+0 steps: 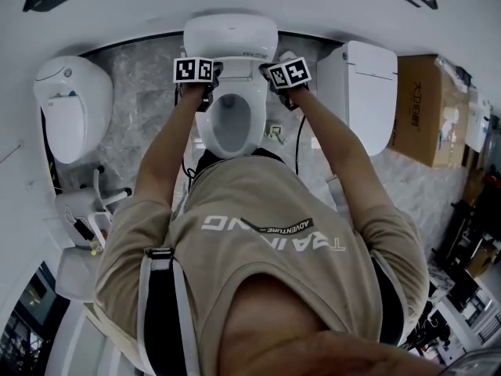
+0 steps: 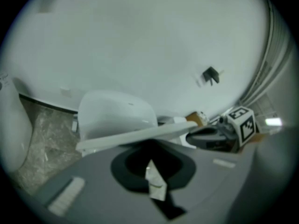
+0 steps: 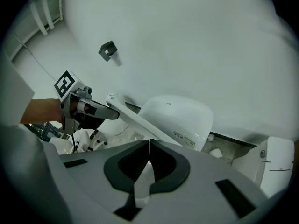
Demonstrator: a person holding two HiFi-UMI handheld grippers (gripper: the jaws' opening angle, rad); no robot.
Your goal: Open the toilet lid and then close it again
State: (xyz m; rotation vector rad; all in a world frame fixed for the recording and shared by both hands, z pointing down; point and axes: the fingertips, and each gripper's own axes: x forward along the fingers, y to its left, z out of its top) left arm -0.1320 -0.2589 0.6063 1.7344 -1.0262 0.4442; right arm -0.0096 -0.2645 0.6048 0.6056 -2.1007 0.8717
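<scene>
Most of the bowl's (image 1: 229, 124) near side is cut off by your torso in the head view, and you cannot tell whether either tip touches the lid (image 2: 140, 133). The lid stands tilted above the bowl, its front edge running across between your tongs. The left gripper (image 2: 150, 167) and right gripper (image 3: 149, 148) are both pressed together, pinching nothing. A left toilet (image 1: 70, 104) and a right toilet (image 1: 368, 92) flank the bowl, with a cardboard box (image 1: 427, 108) further right.

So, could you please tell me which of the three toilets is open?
The middle toilet; it stands open, while the left toilet and the right toilet are closed.
</scene>
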